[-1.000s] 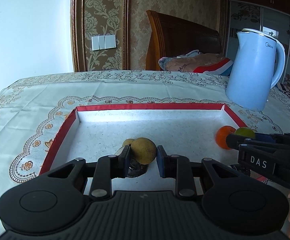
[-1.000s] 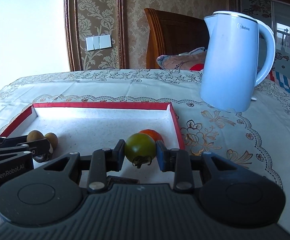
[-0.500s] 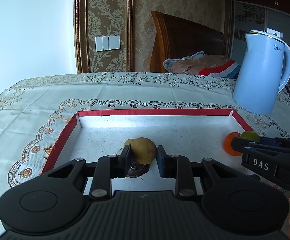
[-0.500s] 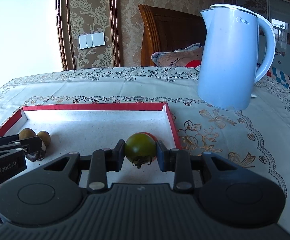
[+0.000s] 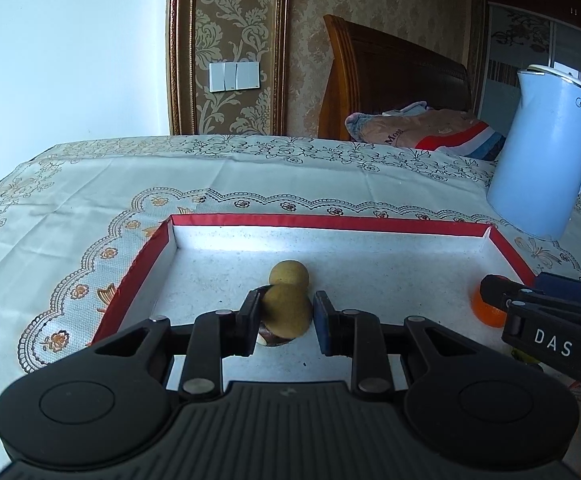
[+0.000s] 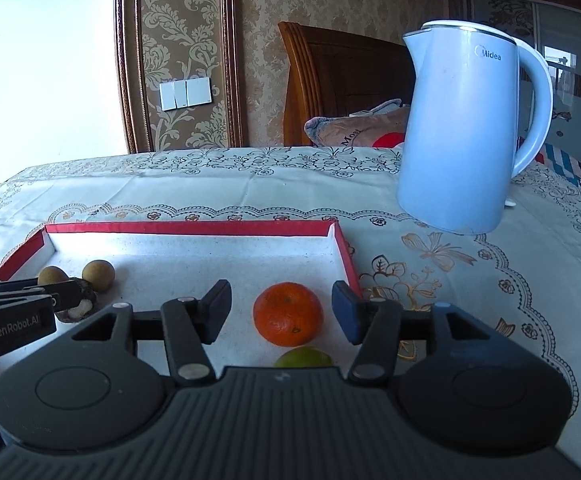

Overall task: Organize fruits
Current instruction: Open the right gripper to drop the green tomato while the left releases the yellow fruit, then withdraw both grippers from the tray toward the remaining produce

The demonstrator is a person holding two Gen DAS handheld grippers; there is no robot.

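The right gripper [image 6: 281, 316] has just been opening; the green tomato [image 6: 303, 359] it pinched a second ago now lies free in the red-rimmed white tray [image 6: 190, 227], beside the round orange tangerine [image 6: 288, 314]. The pale blue kettle [image 6: 456, 132] reads "Midea". The left gripper [image 5: 286, 312] pinches a tan round longan [image 5: 286, 310].

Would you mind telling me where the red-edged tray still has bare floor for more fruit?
Free: the tray's middle and back strip, between the brown fruits at left and the orange at right. Crowded: both front corners, around each gripper.
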